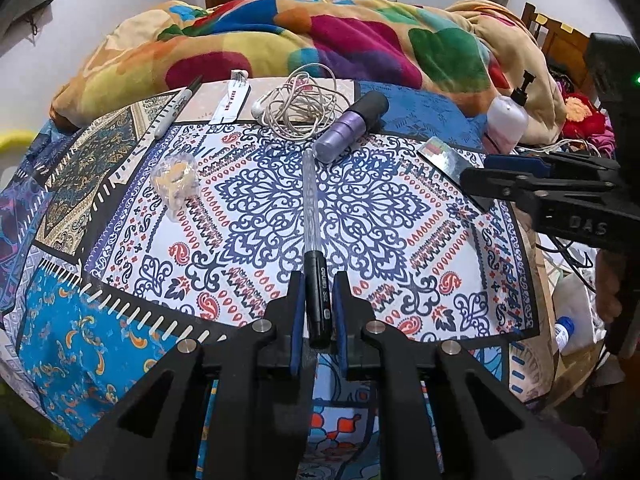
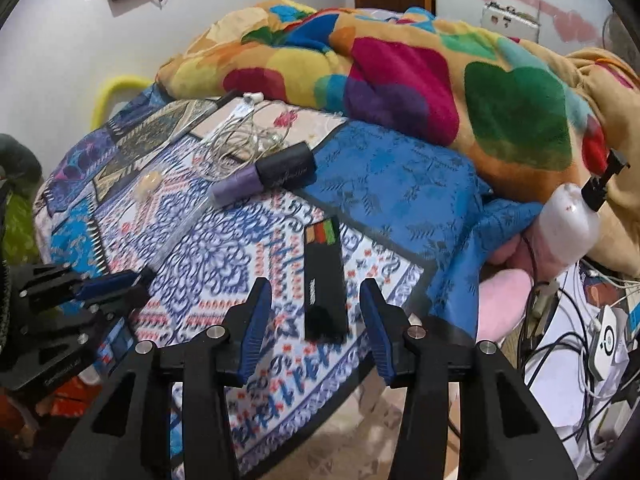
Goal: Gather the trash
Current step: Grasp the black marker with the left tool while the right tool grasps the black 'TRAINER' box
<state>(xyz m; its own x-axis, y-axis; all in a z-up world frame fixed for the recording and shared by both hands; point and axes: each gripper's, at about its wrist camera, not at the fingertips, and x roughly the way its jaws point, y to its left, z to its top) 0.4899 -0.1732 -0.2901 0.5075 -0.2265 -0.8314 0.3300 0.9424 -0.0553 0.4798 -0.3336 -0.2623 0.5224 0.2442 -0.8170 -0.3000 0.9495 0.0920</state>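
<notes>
My left gripper (image 1: 317,300) is shut on the black end of a pen (image 1: 314,240) with a clear barrel, which points away over the patterned bedsheet (image 1: 400,208). My right gripper (image 2: 316,312) is open, its jaws on either side of a black flat box (image 2: 324,280) with a coloured label that lies on the sheet. The box also shows in the left wrist view (image 1: 448,160), partly behind the right gripper (image 1: 500,184). A crumpled clear wrapper (image 1: 178,178) lies at the left of the sheet. The left gripper shows at the left edge of the right wrist view (image 2: 108,284).
A purple bottle with black cap (image 1: 352,124), tangled white earphones (image 1: 300,104), a marker (image 1: 176,106) and a white packet (image 1: 232,100) lie at the far side. A colourful blanket (image 1: 320,36) is heaped behind. A white pump bottle (image 2: 568,220) and cables (image 2: 580,340) lie to the right.
</notes>
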